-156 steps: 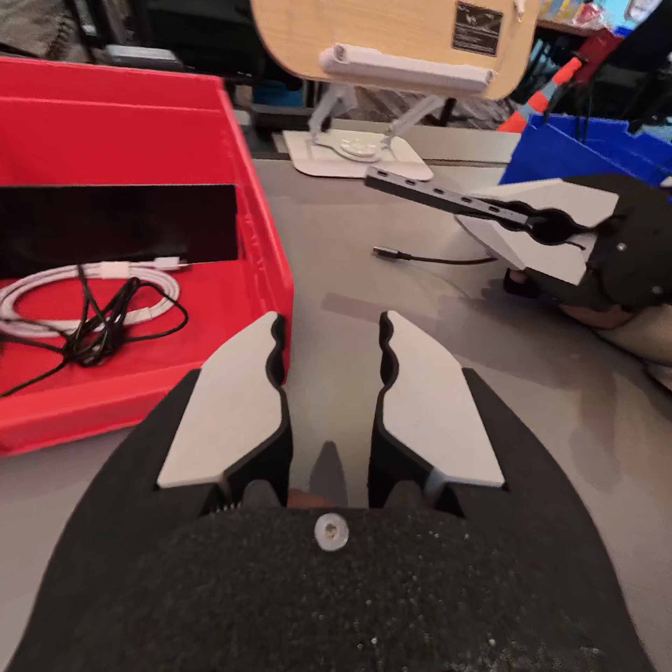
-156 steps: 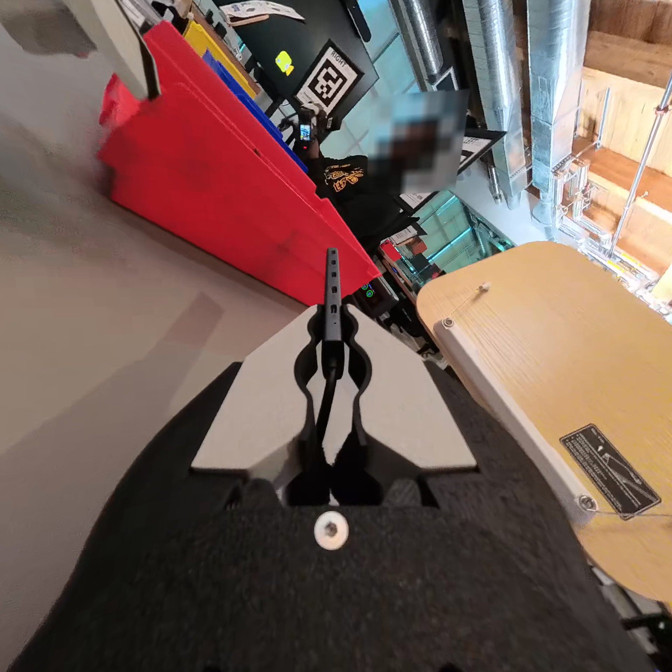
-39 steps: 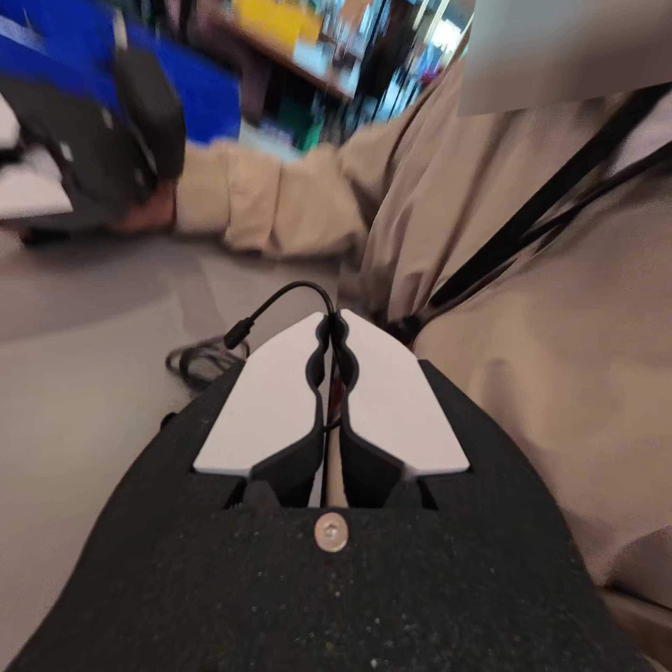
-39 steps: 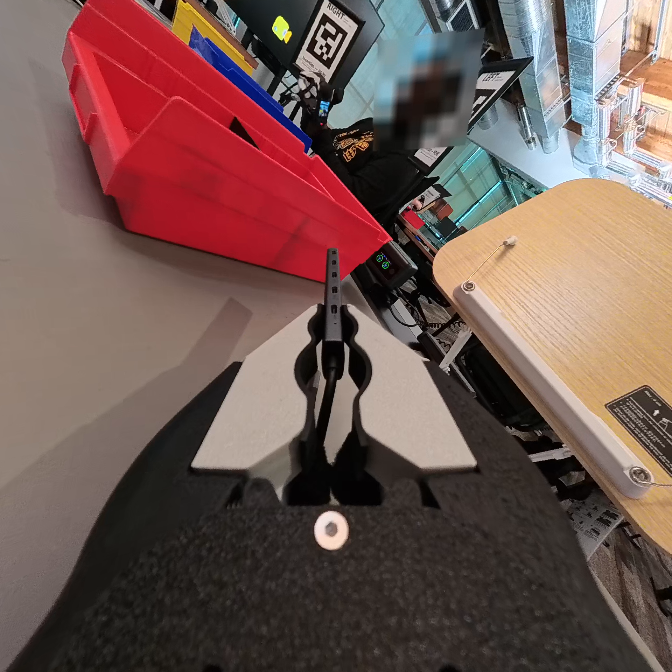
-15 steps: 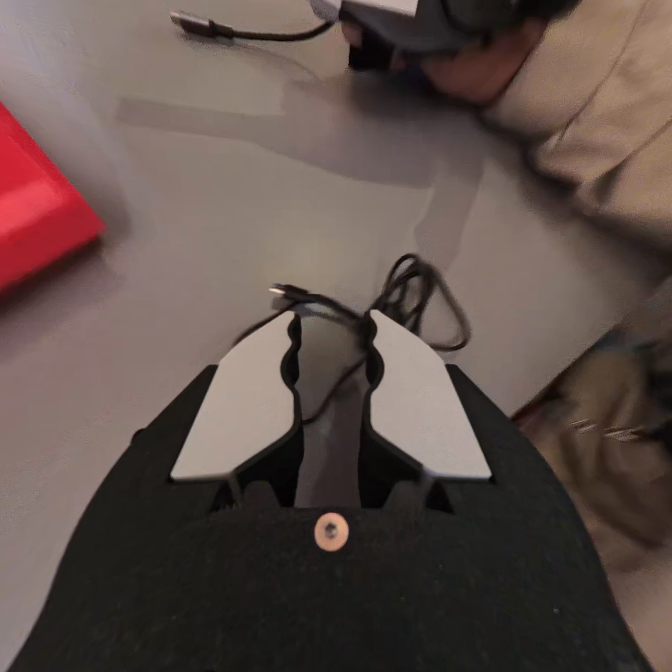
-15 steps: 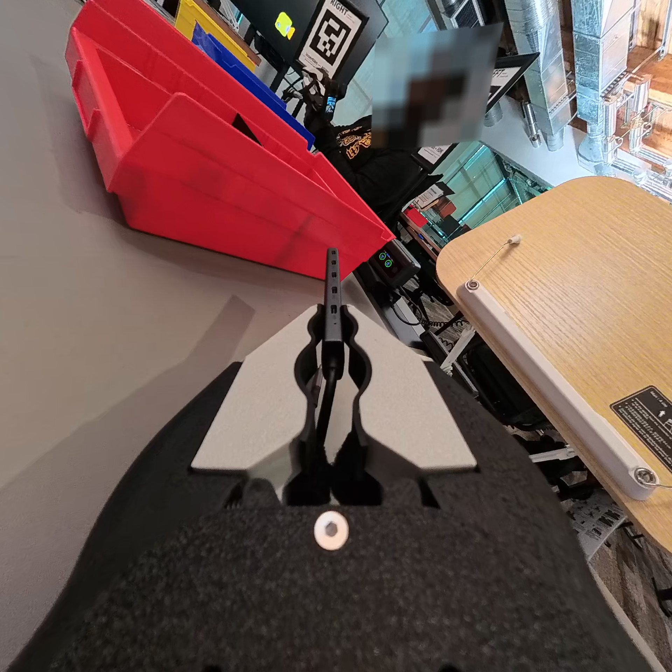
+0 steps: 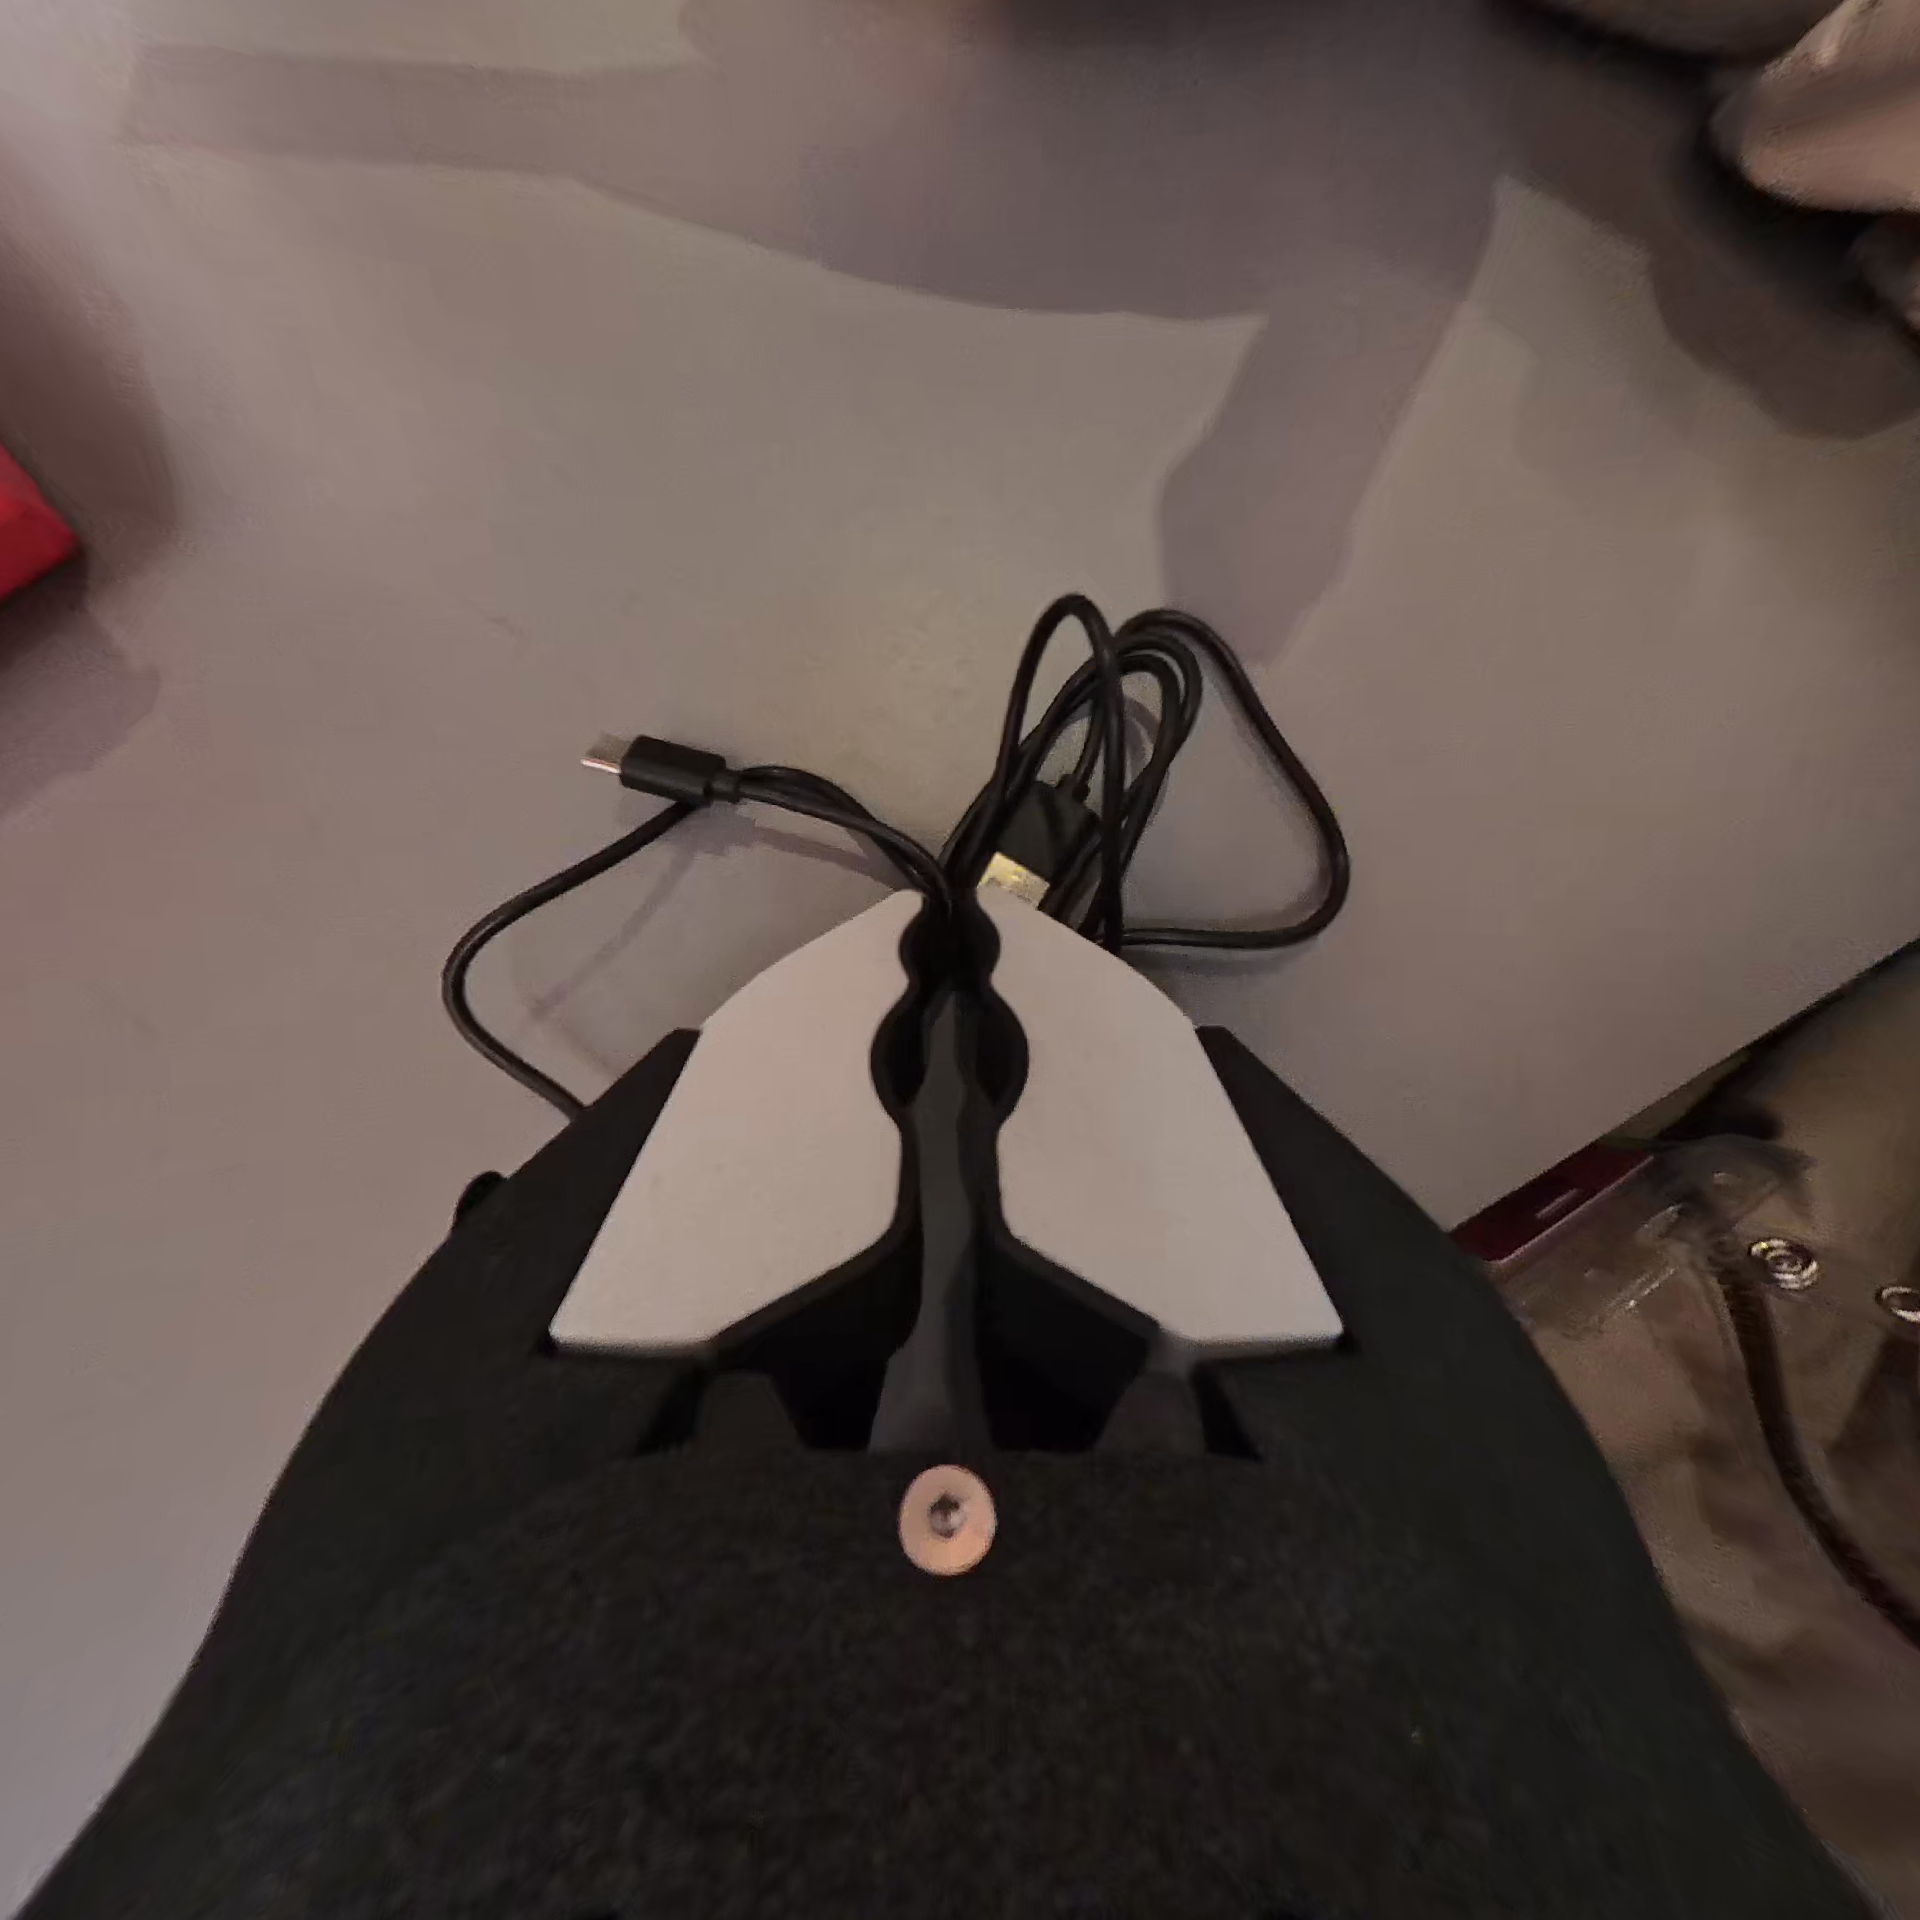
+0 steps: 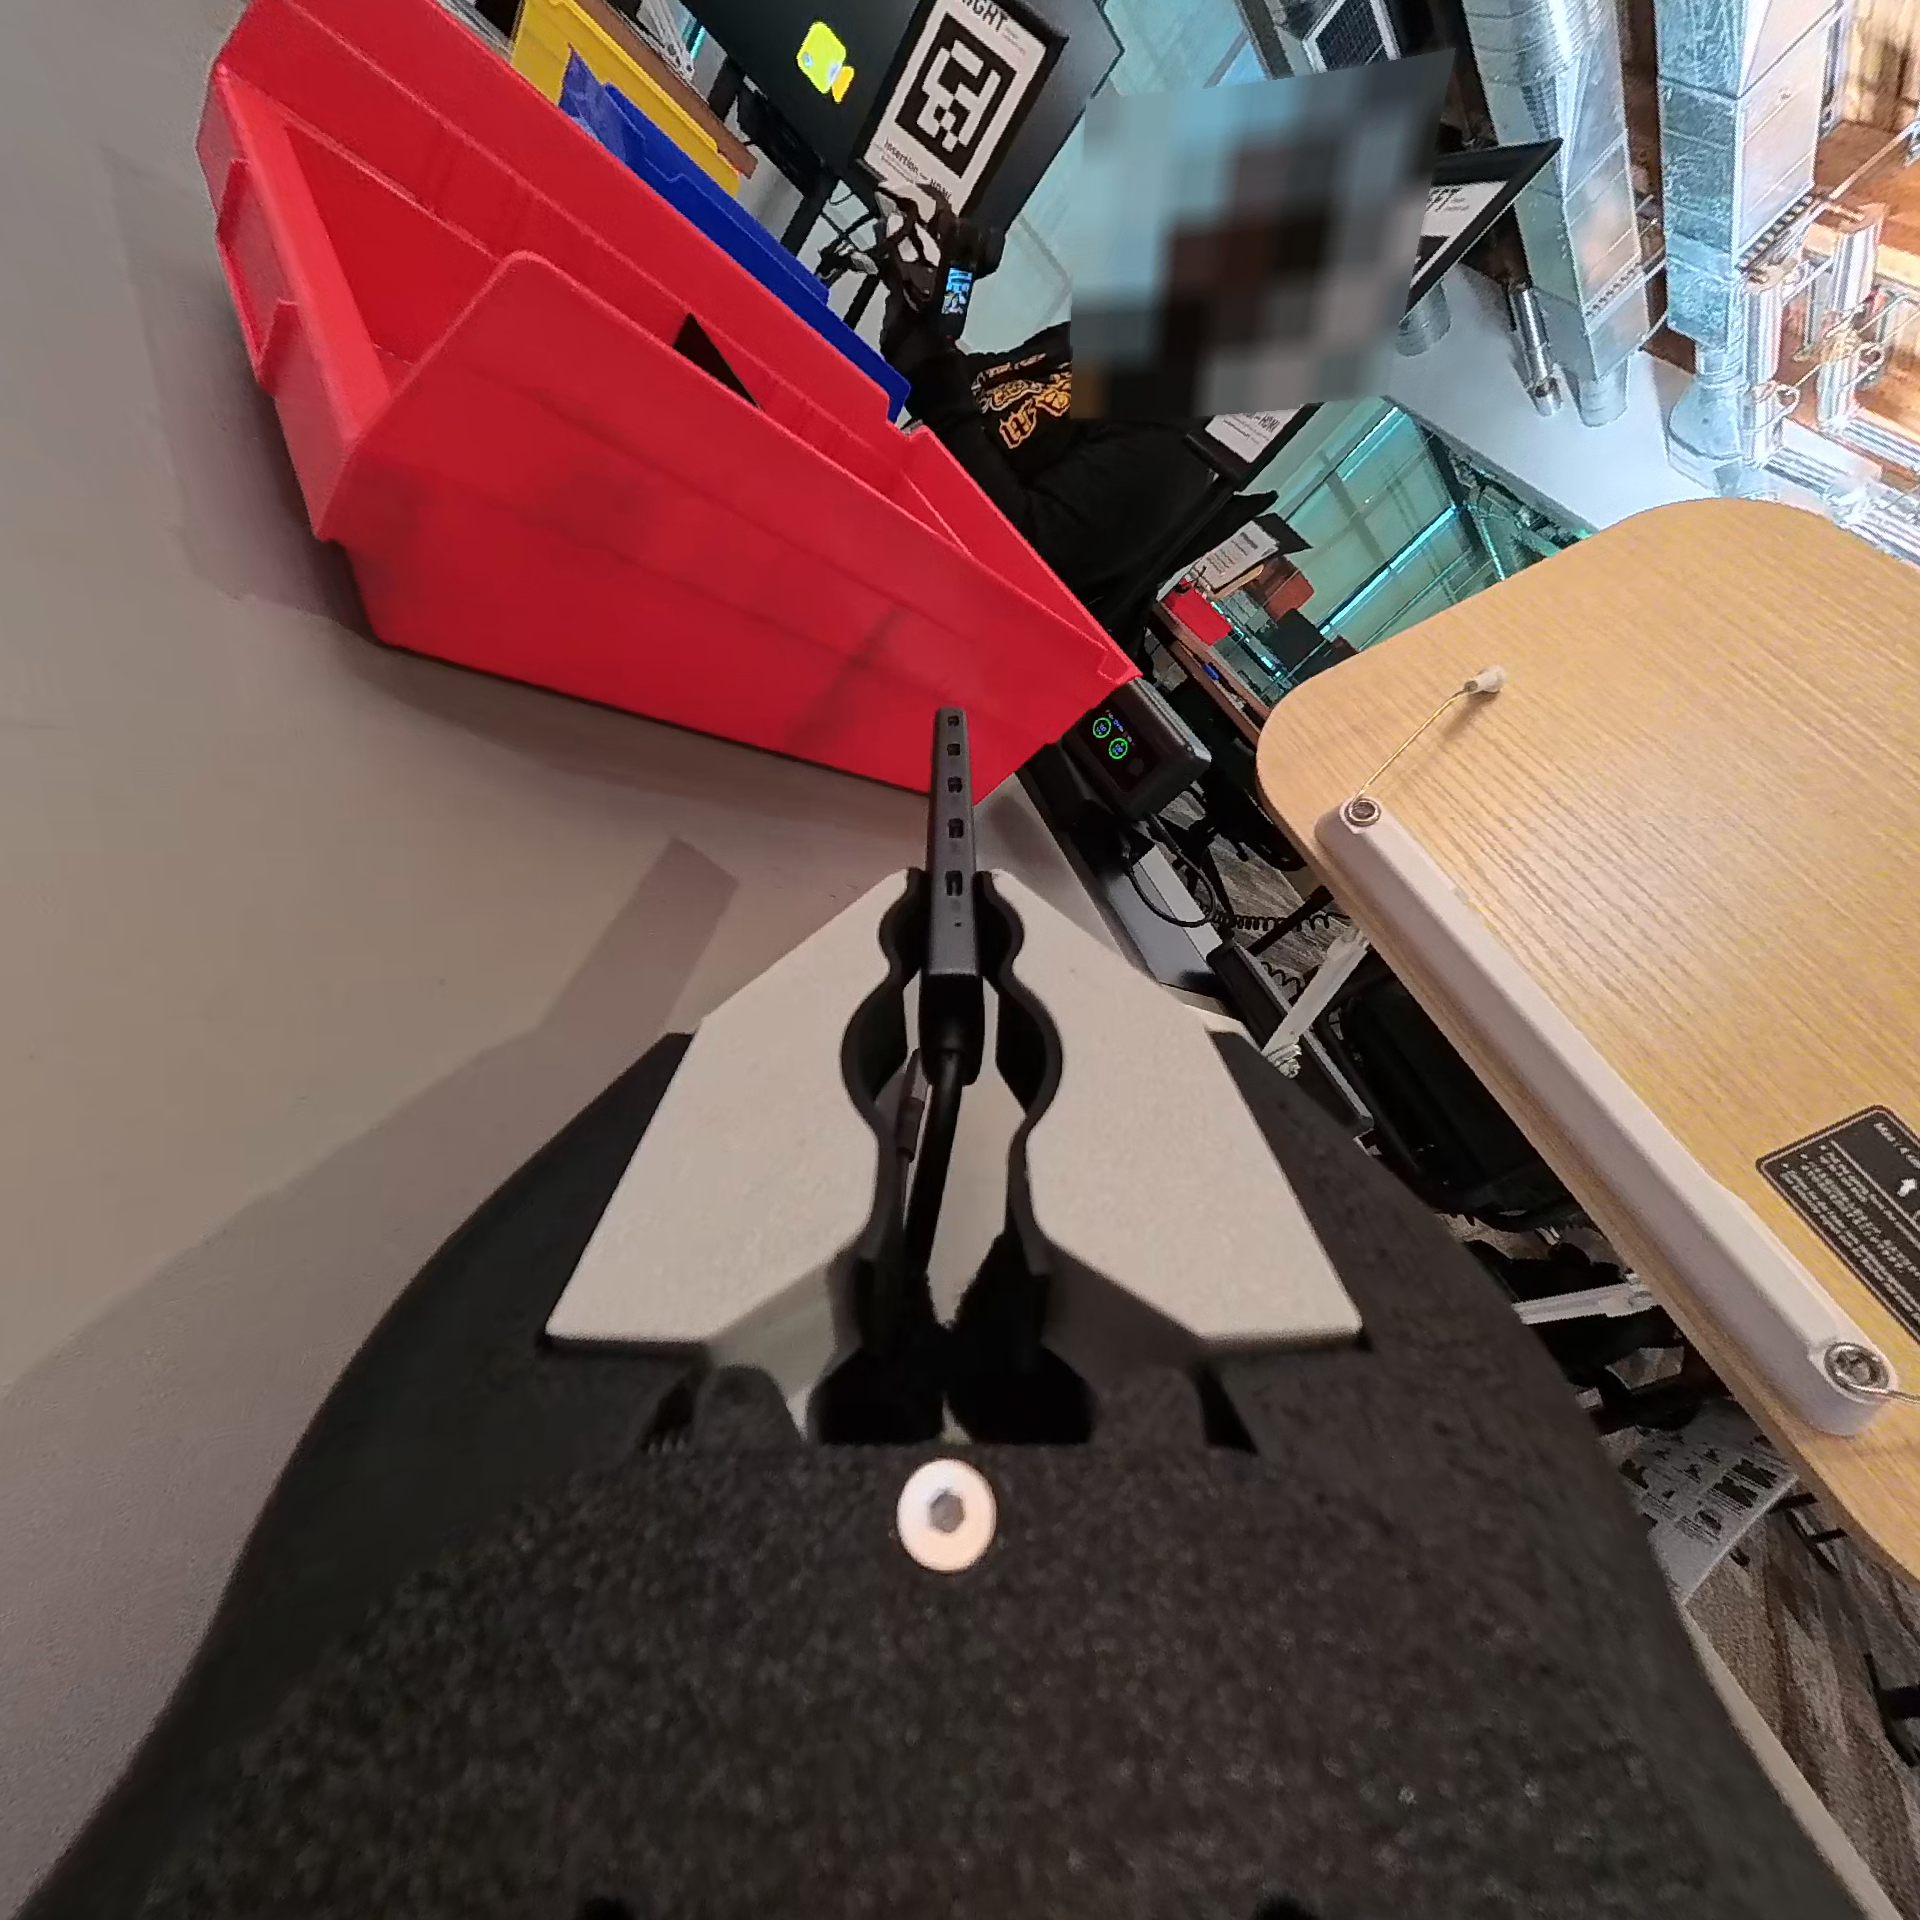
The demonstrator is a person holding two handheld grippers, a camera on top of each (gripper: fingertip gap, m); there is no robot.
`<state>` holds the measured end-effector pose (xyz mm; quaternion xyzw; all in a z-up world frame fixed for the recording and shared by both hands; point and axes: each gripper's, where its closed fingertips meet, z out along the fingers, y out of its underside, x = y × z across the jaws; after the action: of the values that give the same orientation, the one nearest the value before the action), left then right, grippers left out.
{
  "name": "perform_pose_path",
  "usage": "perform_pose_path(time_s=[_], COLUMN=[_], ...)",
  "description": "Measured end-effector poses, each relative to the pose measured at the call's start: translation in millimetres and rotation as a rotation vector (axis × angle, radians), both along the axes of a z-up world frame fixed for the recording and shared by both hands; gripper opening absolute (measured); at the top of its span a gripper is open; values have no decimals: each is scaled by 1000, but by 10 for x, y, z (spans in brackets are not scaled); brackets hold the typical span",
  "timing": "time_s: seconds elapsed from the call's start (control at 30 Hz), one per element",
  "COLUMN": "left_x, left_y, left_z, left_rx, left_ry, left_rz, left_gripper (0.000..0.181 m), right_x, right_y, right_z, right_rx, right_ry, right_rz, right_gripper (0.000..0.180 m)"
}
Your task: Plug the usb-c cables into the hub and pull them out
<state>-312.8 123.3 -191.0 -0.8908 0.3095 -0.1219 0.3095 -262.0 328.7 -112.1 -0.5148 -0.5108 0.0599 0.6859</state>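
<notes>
The left gripper (image 7: 951, 914) was closed tight on a thin black cable (image 7: 831, 805), pinching it right at the tips. The usb-c plug (image 7: 665, 771) was not in the grip. It stuck out ahead and to the left of the tips, lying almost flat, with its metal end pointing left. The rest of the cable sat in a loose pile (image 7: 1164, 790) on the grey table (image 7: 520, 416), just ahead and to the right of the tips. A second plug with a gold end (image 7: 1013, 883) lay in that pile, very near the tips.

The right gripper (image 8: 951, 914) was closed on the hub (image 8: 951, 831), a long dark bar. The hub pointed straight out from the tips, away from the camera. Its row of small ports ran along the thin edge facing the camera. A red bin (image 8: 623, 520) stood on the table beyond it.

I think the plug still had to go in. The plug lay sideways to the left gripper, so that hand would need to turn until the plug pointed at a port. The bit of cable between grip and plug looked bendy, so the plug might wobble when pushed.
</notes>
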Motion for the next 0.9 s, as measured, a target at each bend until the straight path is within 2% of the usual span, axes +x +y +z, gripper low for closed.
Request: perform_pose_path(time_s=[0.13,0.33,0.43,0.6,0.73,0.9], left_x=[-43,-16,31,119,214,232], left_y=[-31,-37,21,182,268,431], left_z=[46,392,659,1109,1188,1086], left_rx=[-13,104,136,115,89,47], left_ry=[12,23,-68,-245,-204,-114], left_rz=[-25,-226,-347,-578,-751,-780], left_gripper=[2,2,2,2,2,2], right_x=[-4,-8,-24,-178,-224,-281], right_y=[1,-2,-40,-371,-494,-590], right_z=[-5,-5,30,88,93,44], right_rx=[0,2,25,84,135,204], right_ry=[-2,-1,7,23,9,-44], right_rz=[1,2,24,214,262,281], right_gripper=[9,9,9,9,9,9])
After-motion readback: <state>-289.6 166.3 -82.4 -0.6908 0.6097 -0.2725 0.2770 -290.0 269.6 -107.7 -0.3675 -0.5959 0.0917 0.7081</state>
